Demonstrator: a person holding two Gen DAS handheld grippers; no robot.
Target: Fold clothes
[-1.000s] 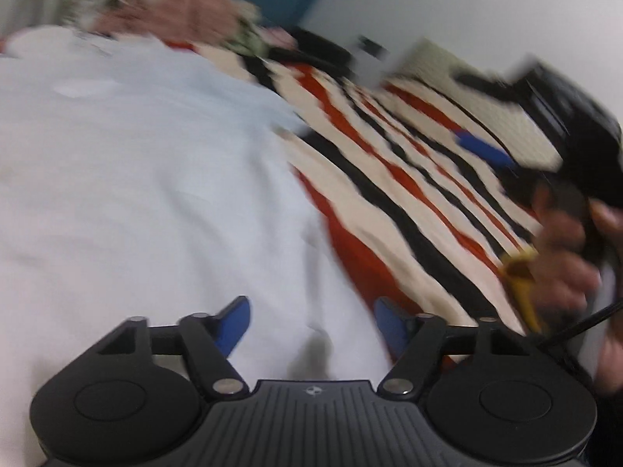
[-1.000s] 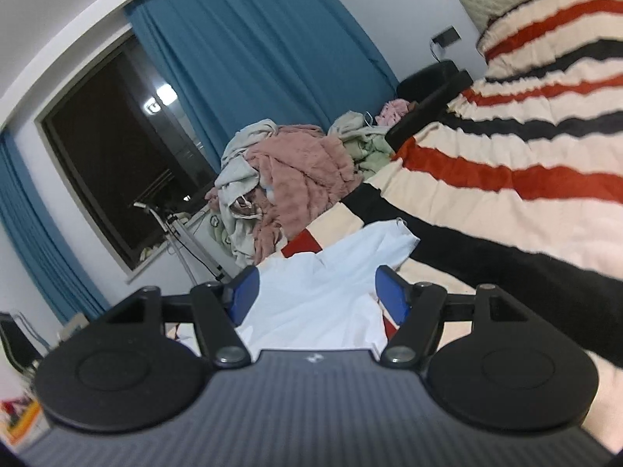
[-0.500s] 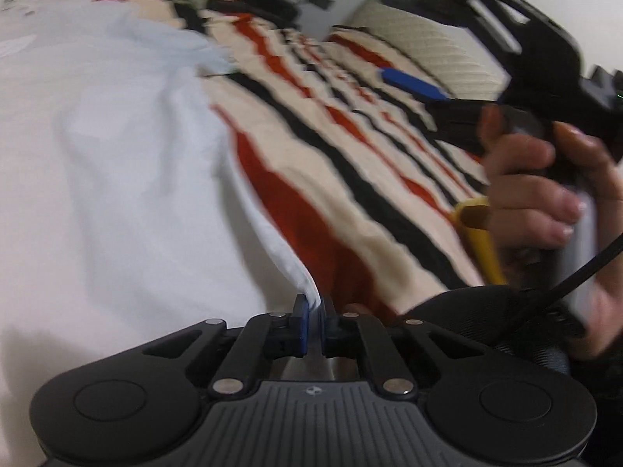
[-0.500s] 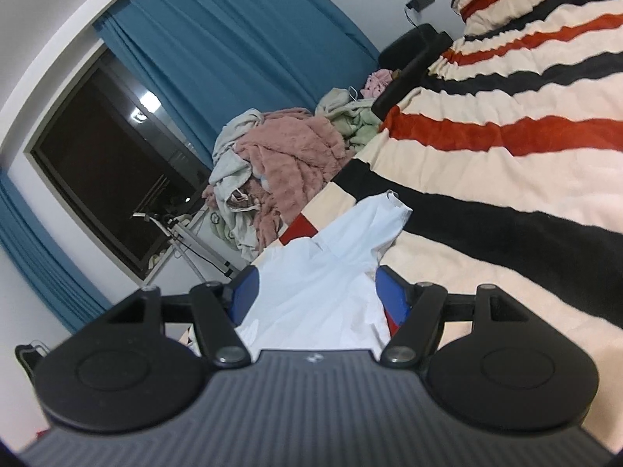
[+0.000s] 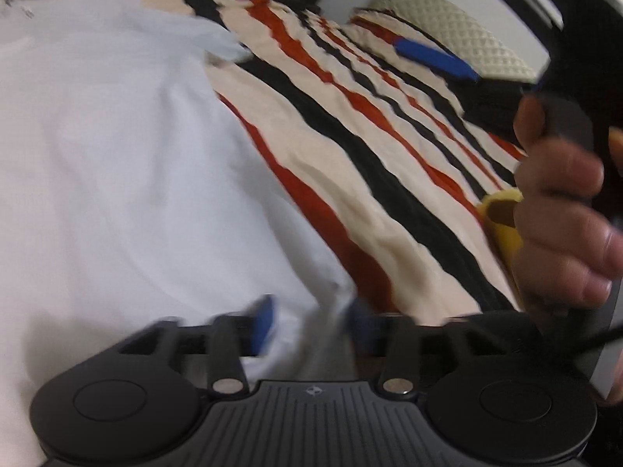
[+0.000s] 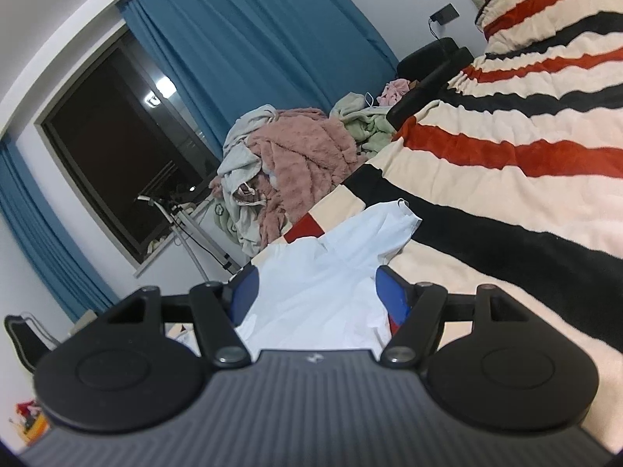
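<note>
A white shirt (image 5: 117, 163) lies spread on a bed with a red, black and cream striped blanket (image 5: 350, 148). My left gripper (image 5: 309, 325) is open, its blue pads just over the shirt's near edge, holding nothing. The view is blurred by motion. My right gripper (image 6: 315, 299) is open and empty above the shirt (image 6: 331, 272), whose sleeve (image 6: 393, 225) points toward the striped blanket (image 6: 506, 194). The right gripper, held in a hand, also shows at the right of the left wrist view (image 5: 436, 58).
A pile of pink, grey and green clothes (image 6: 296, 163) lies at the bed's far end. Blue curtains (image 6: 264, 50) and a dark window (image 6: 117, 140) are behind it. A quilted headboard (image 5: 459, 46) stands at the back right.
My left gripper was shut on the shirt's edge half a second ago; it has opened and let the edge drop. The right gripper has stayed open.
</note>
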